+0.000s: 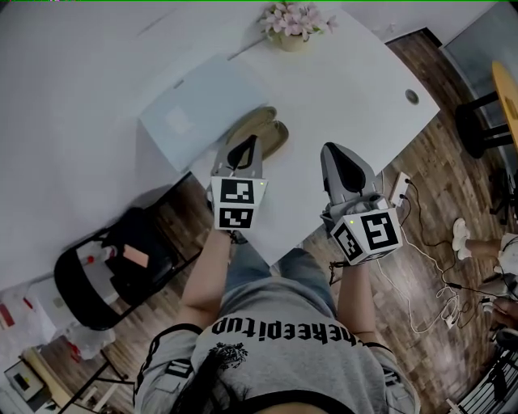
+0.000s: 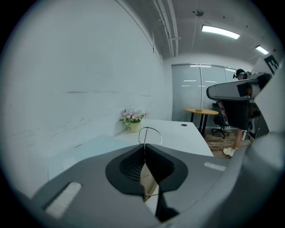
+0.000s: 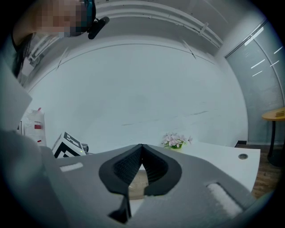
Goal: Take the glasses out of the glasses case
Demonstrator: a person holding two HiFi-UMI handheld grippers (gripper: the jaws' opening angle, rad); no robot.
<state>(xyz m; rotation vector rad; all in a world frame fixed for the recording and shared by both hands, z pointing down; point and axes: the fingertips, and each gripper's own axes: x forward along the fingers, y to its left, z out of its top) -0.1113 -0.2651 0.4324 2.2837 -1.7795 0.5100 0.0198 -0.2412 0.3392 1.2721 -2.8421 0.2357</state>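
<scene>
Glasses [image 2: 150, 132]: gripped in the left gripper [image 2: 144, 146]. Its jaws are clenched on the thin wire frame, and one rim loop stands upright just above the jaw tips. In the head view the left gripper [image 1: 245, 147] hangs over the case [image 1: 263, 131]. The glasses are too thin to make out in that view.

Case: open, tan, directly below and just ahead of the left jaw tips. Its tan lining shows through the gap under the left jaws [image 2: 147, 178].

Right gripper [image 3: 141, 146]: jaws closed tip to tip, nothing between them. Part of the case [image 3: 136, 183] shows below its jaws. In the head view the right gripper [image 1: 338, 154] sits beside the left gripper, apart from the case, near the front edge of the table [image 1: 348, 89].

Mat [image 1: 194, 109]: pale blue, flat on the table, to the left of the left gripper and touching the case.

Flower pot [image 1: 290, 24]: well ahead of both grippers, at the far edge of the table by the wall.

Chair [image 1: 113, 271]: black, on the floor, behind and left of the left gripper.
</scene>
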